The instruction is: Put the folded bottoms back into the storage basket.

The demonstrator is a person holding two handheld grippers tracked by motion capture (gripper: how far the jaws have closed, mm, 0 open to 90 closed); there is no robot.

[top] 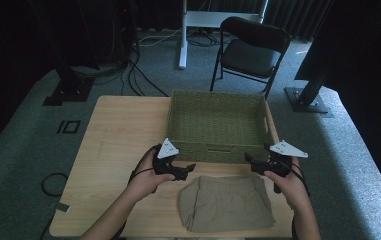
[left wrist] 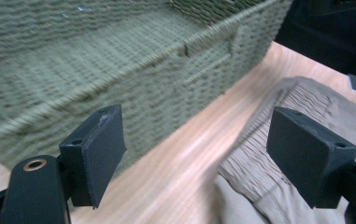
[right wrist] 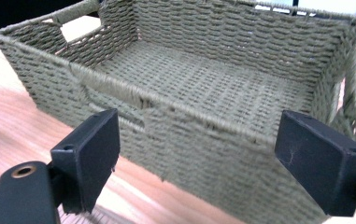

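Shorts (top: 225, 201) lie before basket (top: 217, 125); left tool (left wrist: 196, 158) view shows their waistband.

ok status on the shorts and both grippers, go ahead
Left gripper open, right gripper open, both empty above the table. Shorts folded flat before the basket. Nothing in the way.

Light wooden table (top: 113, 130), black folding chair (top: 250, 50) stood behind it, white desk leg (top: 183, 35), cables (top: 138, 75) trailed over grey carpet (top: 23, 145), black stand base (top: 308, 102).
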